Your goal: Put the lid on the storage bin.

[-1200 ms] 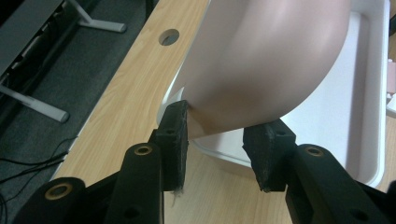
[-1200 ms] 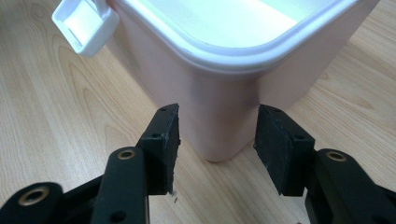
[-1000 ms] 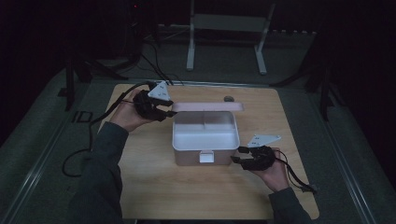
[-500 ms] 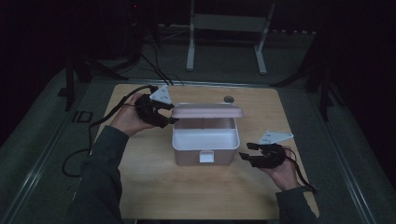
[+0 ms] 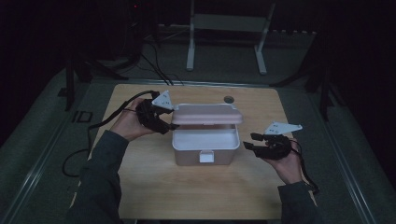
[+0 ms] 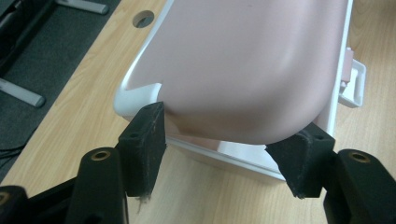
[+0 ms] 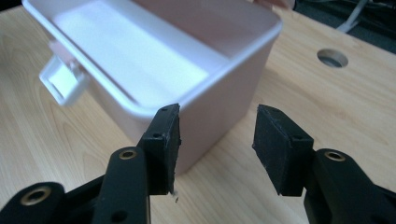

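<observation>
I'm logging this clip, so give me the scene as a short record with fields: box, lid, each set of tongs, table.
box: pink box, open, mid-table, latch facing the person
lid: lid raised at the back
left tongs: left tongs straddle the lid's edge; jaws have just been opening, pads look clear of it
right tongs: right tongs open, beside the box, holding nothing
table: wooden table

A pale wooden bench (image 5: pixel 154 186) stands in a dim room. A round hole (image 5: pixel 228 99) is cut near its far edge, right of centre. The floor (image 5: pixel 42 135) around it is dark grey. Beyond the far edge stands a light frame (image 5: pixel 224 23) on two legs with flat feet. Dark cables (image 5: pixel 154 65) trail over the floor at far left, near dark stand legs (image 5: pixel 70 79).
</observation>
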{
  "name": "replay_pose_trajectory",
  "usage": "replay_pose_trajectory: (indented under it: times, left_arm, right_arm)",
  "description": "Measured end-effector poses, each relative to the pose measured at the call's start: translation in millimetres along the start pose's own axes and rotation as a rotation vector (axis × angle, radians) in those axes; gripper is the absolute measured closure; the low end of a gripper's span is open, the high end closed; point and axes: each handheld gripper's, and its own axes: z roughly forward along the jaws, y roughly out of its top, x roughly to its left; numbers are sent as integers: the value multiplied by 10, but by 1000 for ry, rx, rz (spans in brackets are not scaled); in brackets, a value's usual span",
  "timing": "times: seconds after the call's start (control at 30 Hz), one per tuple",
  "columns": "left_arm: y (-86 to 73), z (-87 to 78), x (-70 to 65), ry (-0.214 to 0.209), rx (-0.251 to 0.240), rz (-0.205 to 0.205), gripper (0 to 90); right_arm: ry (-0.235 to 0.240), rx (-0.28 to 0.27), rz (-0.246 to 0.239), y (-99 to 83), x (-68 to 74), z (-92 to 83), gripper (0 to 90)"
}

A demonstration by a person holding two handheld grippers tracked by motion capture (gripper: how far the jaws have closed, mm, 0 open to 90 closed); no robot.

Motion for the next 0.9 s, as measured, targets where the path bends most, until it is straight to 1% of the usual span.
replay_pose_trajectory:
  times: [0.27, 0.3, 0.37, 0.43, 0.53, 0.6, 0.63, 0.7, 0.73, 0.83, 0.9]
  left_arm:
    - [-17, -12, -74, -8, 22, 10, 360]
    - [-22, -19, -75, -14, 27, 16, 355]
    - [-55, -22, -76, -31, 17, 1, 355]
    - [-99, -23, -77, -31, 22, -1, 354]
    - [-128, -37, -112, -33, 36, 17, 341]
    - [-131, -52, -129, -41, 34, 19, 341]
    - [-137, -95, -156, -59, 29, 33, 341]
    - [-155, -148, -192, -70, 4, 37, 341]
    - [-163, -182, -202, -73, -4, 37, 341]
    - [-189, -273, -202, -59, -28, 29, 341]
    - [-204, -306, -195, -39, -29, 25, 340]
  right_arm:
    - [19, -22, -30, 223, 56, 23, 513]
    - [19, -24, -31, 244, 63, 28, 514]
    - [24, -28, -31, 274, 70, 43, 515]
    - [26, -30, -34, 294, 79, 55, 516]
    - [26, -28, -37, 304, 90, 61, 517]
    - [26, -28, -39, 302, 95, 57, 517]
    - [26, -27, -41, 301, 99, 51, 517]
    - [29, -27, -46, 292, 119, 32, 515]
    - [26, -16, -55, 286, 130, 31, 515]
    - [25, -2, -62, 246, 146, 33, 511]
    - [18, 10, -61, 201, 148, 17, 508]
